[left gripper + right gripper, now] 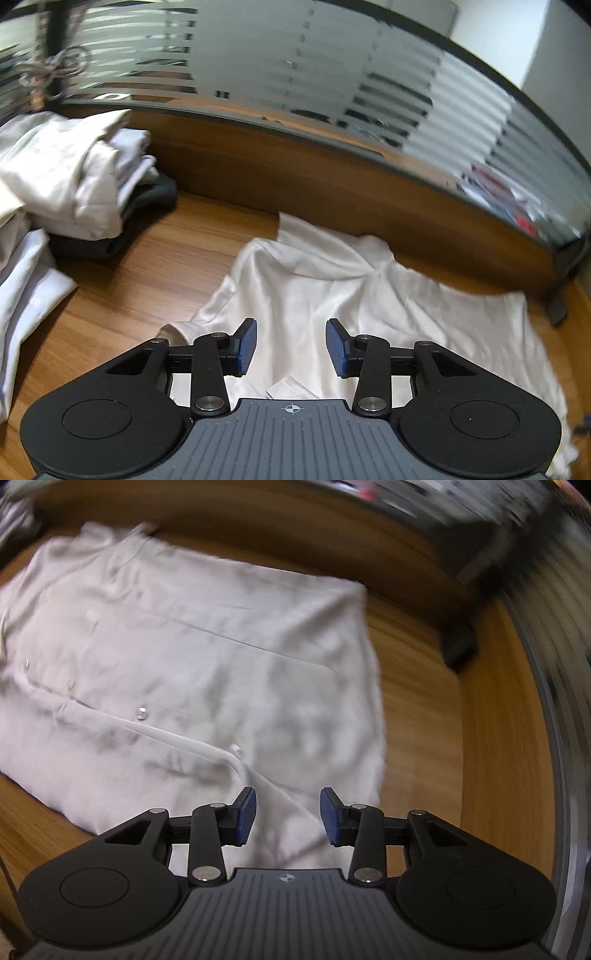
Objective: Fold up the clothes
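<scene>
A white button-up shirt (332, 291) lies spread on the wooden table (147, 258), collar toward the far wall. My left gripper (291, 345) hovers over the shirt's near part, open, with nothing between its blue pads (246, 345). In the right wrist view the same shirt (207, 657) lies flat with its button placket running diagonally. My right gripper (288, 819) hangs over the shirt's lower hem near its right edge, open, with only cloth below the pads (330, 821). The right view is motion-blurred.
A pile of folded white and dark clothes (74, 184) sits at the table's far left, with more white cloth (26, 295) at the left edge. A wooden ledge and frosted striped glass partition (332, 92) close off the back. A dark bracket (460, 646) stands on the table at right.
</scene>
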